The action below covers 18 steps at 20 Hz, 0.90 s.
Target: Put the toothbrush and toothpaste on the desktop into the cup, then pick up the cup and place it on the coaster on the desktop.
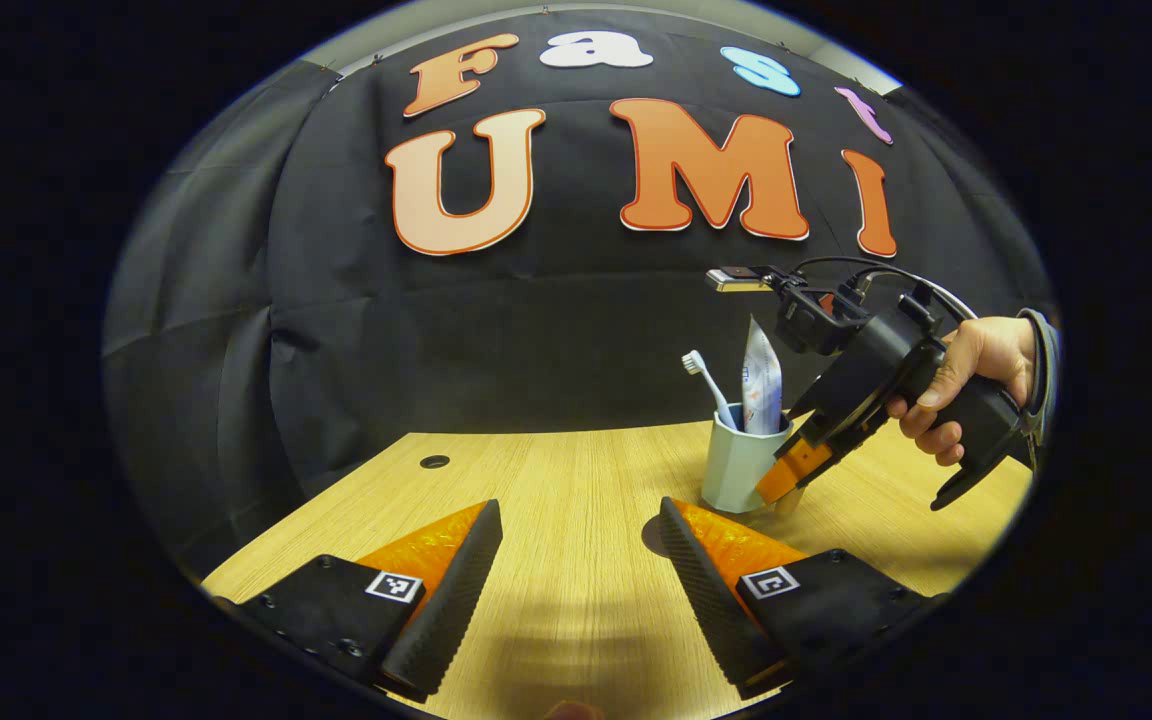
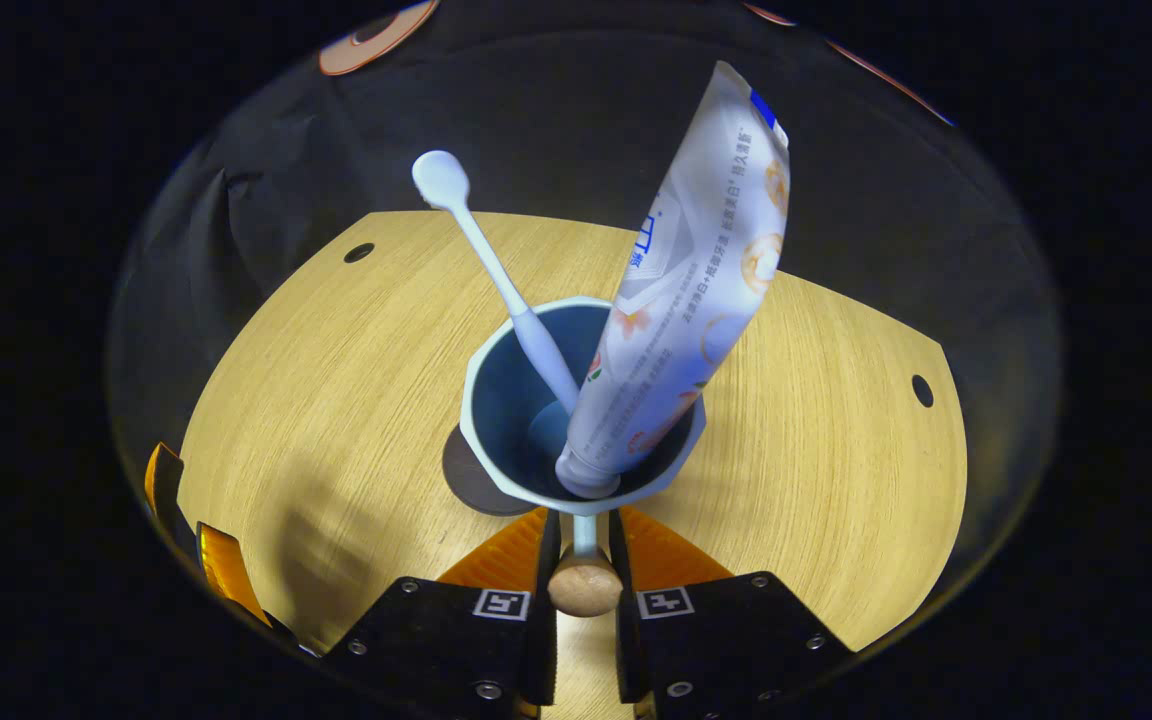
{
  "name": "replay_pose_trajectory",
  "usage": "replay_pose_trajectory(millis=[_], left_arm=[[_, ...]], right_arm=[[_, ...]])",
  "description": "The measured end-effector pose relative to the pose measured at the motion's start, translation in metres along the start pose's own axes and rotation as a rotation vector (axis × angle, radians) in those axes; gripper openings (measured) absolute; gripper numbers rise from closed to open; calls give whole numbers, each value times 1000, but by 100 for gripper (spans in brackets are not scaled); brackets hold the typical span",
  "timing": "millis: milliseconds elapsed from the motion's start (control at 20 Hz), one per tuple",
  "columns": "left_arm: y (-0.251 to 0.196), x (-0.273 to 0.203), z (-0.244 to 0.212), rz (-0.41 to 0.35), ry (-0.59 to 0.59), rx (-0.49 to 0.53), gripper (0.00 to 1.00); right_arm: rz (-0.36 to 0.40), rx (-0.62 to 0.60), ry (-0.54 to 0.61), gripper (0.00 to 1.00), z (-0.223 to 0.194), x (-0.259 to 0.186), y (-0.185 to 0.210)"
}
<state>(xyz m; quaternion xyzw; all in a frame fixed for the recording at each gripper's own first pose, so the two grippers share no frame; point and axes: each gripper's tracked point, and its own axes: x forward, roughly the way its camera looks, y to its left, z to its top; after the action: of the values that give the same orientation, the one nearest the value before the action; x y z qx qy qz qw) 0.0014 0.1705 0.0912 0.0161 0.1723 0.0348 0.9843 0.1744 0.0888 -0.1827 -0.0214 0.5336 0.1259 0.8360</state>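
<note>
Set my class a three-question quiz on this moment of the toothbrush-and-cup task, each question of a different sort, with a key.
1. True or false: the toothbrush and the toothpaste both stand in the cup.
2. Which one is closed on the cup's handle? A: the left one. B: the right one.
3. Fill in: the left hand-held gripper has its jaws ____.
Key: 1 true; 2 B, the right hand-held gripper; 3 open.
</note>
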Motion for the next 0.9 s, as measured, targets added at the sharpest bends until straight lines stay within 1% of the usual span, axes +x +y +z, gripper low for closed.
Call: replay_pose_trajectory(millis=[50,350,400,450,500,550,600,650,850,900], left_arm=[[2,-1,0,3,0,-2,100],[16,-3,-3,25,-8,-10,100],[18,-4,-3,29,-8,-10,96],[19,-4,-4,31,-6,-10,96],[21,-4,-5,34,-6,-11,100],[22,-3,-6,35,-4,-13,100],[23,-3,-7,36,-3,-14,96],[23,-3,-7,36,0,-15,100],[22,-3,-10,31,9,-22,100],[22,-1,-12,29,11,-24,100]], right_arm=[[6,-15,-2,24,0,2,0],[30,-84,12,24,-1,2,-8],[29,-95,14,25,-1,1,-8],[29,-100,17,24,-1,1,-9],[29,-107,23,24,-2,1,-9],[27,-109,30,24,-3,1,-10],[28,-114,34,24,-3,1,-9],[31,-119,39,24,-3,1,-9],[48,-131,78,24,-9,2,-7],[48,-127,69,24,-5,0,-8]])
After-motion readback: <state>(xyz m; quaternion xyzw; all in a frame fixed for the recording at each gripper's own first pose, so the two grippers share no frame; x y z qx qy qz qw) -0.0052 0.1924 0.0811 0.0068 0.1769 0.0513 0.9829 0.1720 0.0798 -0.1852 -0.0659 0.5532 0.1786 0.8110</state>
